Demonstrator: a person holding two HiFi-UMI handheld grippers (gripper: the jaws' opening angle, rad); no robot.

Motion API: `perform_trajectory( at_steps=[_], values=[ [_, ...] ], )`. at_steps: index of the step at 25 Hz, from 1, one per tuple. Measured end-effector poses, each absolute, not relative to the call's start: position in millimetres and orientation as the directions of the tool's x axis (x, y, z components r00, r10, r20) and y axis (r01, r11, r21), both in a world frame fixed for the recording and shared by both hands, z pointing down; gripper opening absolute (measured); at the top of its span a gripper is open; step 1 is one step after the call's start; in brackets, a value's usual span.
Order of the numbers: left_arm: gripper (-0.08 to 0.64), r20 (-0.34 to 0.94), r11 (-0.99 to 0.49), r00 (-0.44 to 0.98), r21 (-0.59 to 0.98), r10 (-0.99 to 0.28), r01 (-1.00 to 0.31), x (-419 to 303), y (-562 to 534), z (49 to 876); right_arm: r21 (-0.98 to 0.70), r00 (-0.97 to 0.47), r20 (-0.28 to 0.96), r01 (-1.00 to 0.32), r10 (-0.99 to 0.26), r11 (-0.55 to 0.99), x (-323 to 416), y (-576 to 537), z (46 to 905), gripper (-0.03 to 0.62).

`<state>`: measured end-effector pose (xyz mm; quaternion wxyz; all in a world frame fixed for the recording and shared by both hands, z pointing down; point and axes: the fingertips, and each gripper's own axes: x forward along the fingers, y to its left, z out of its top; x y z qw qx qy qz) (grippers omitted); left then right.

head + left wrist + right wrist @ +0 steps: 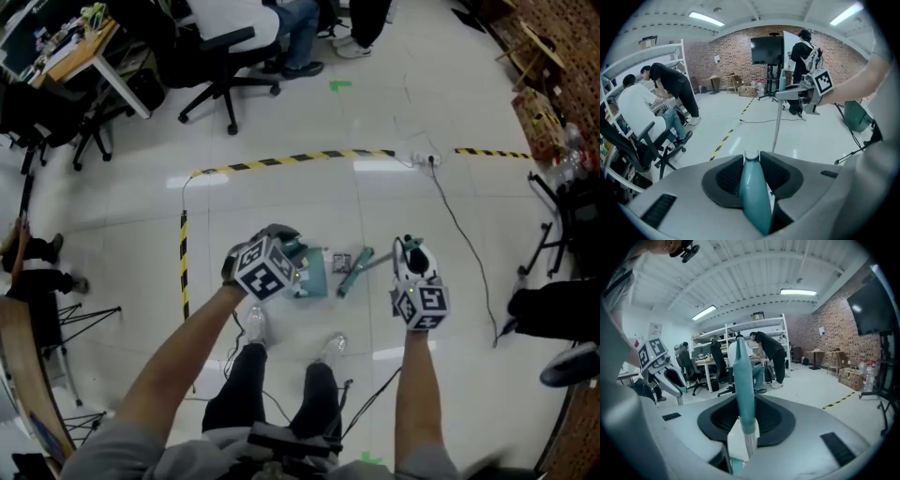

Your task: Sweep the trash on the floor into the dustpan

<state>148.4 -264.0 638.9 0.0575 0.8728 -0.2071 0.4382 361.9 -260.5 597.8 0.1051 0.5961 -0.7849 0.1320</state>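
Note:
In the head view my left gripper [281, 246] is shut on the handle of a teal dustpan [311, 274] that rests on the white floor ahead of my feet. Looking along the left gripper [751, 157], the teal dustpan handle [753, 194] sits pinched between the dark pads. My right gripper [412, 255] is shut on the broom; its thin pole runs left to the teal broom head [354, 272] just right of the dustpan. The right gripper view shows the gripper [742, 401] around the broom's teal grip [743, 380]. A small grey scrap [339, 262] lies between pan and broom.
Yellow-black tape [281, 161] marks the floor ahead and to the left. A power strip [427, 159] with a cable trailing right lies beyond it. Office chairs [225, 66] and seated people are at the back left. A dark stand [553, 244] is at the right, tripod legs [84, 323] at the left.

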Motion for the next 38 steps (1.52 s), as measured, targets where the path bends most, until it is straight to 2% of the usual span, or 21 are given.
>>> perform_trajectory(
  at_steps=[7, 16, 25, 30, 38],
  values=[
    [0.12, 0.792, -0.905, 0.526, -0.076, -0.309, -0.418, 141.5, -265.4, 643.9, -0.249, -0.317, 0.274, -0.935, -0.908, 0.251, 332.0, -268.0, 606.0, 0.106],
    [0.12, 0.788, -0.905, 0.535, -0.063, -0.305, -0.422, 128.9, -262.5, 645.2, -0.313, -0.412, 0.248, -0.891, -0.877, 0.33, 275.6, -275.5, 598.7, 0.107],
    [0.118, 0.781, -0.906, 0.552, -0.039, -0.291, -0.422, 118.1, -257.5, 648.3, -0.409, -0.581, 0.188, -0.779, -0.792, 0.475, 218.3, -260.0, 584.2, 0.107],
    [0.118, 0.77, -0.909, 0.567, -0.04, -0.293, -0.415, 116.3, -250.9, 644.6, -0.399, -0.636, 0.178, -0.744, -0.751, 0.536, 211.6, -236.7, 560.6, 0.107],
    [0.118, 0.739, -0.892, 0.594, -0.02, -0.317, -0.451, 122.5, -237.2, 638.5, -0.236, -0.533, 0.154, -0.838, -0.832, 0.493, 252.5, -210.8, 483.3, 0.092]
  ],
)
